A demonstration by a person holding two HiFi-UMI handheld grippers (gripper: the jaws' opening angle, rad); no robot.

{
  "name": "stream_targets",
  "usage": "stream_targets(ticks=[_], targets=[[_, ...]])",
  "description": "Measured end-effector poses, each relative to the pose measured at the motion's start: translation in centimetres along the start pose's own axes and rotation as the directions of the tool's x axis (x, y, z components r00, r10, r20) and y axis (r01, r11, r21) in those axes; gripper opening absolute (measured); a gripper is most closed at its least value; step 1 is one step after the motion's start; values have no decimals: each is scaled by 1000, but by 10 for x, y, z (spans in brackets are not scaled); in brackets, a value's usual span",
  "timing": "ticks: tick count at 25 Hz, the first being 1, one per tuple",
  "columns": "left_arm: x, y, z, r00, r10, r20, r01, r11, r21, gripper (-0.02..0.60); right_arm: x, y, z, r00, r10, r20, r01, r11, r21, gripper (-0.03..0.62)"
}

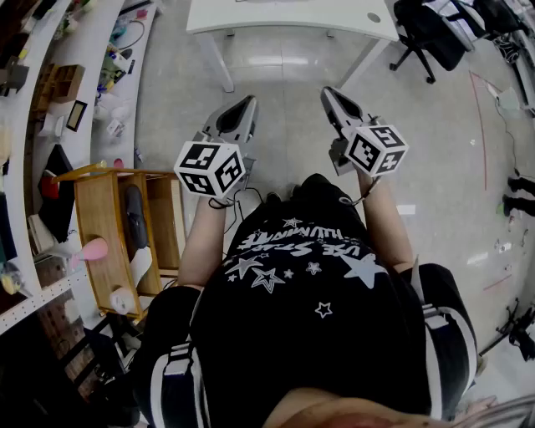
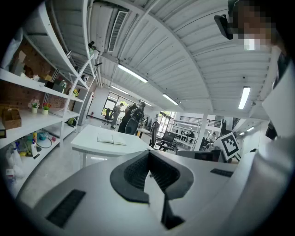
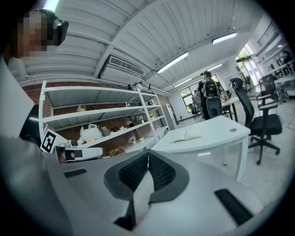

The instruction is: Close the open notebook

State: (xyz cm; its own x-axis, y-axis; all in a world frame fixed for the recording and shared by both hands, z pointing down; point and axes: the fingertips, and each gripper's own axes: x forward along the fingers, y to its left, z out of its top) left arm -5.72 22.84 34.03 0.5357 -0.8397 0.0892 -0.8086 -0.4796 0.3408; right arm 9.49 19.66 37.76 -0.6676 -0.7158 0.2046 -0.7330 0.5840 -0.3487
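Observation:
The open notebook (image 2: 110,138) lies flat on a white table (image 2: 92,144) some way ahead of me; the right gripper view shows the same notebook (image 3: 186,135) on the table (image 3: 216,133). In the head view only the table's near edge (image 1: 292,18) shows at the top, and the notebook is out of frame. My left gripper (image 1: 248,102) and right gripper (image 1: 328,92) are held up side by side in front of the person's chest, well short of the table. The left gripper (image 2: 149,154) is shut with nothing in it, and so is the right gripper (image 3: 148,154).
White shelving (image 1: 50,100) with clutter runs along the left, with a wooden cart (image 1: 109,226) beside the person. A black office chair (image 1: 430,33) stands at the table's right end. People (image 2: 131,117) stand far behind the table. Bare floor (image 1: 284,142) lies between me and the table.

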Motion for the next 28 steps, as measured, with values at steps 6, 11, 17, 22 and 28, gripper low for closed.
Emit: stream_targets(ticks=[6,11,17,22,28], targets=[[3,13,-10,1000,0,-22,-1,1000,-21,11,11,-8,-6,1000,-19,-18,19,1000,9,9],[15,27,-3,1000,12,-12,-12,1000,-19,11,33,-16,2,1000,-9,-11,9,1000,6,9],[45,54,10,998,59,7,-59,998,-12,11,74,-39,11,999,30,-28,-30,1000,8,9],[88,77,25,996,87,-1,-87,996,14,11,120,-70,38,998,63,-14,-63,998,23,9],[146,103,43,991,133,0,-133,991,22,11,172,-112,64,993,115,-34,-113,993,36,9]])
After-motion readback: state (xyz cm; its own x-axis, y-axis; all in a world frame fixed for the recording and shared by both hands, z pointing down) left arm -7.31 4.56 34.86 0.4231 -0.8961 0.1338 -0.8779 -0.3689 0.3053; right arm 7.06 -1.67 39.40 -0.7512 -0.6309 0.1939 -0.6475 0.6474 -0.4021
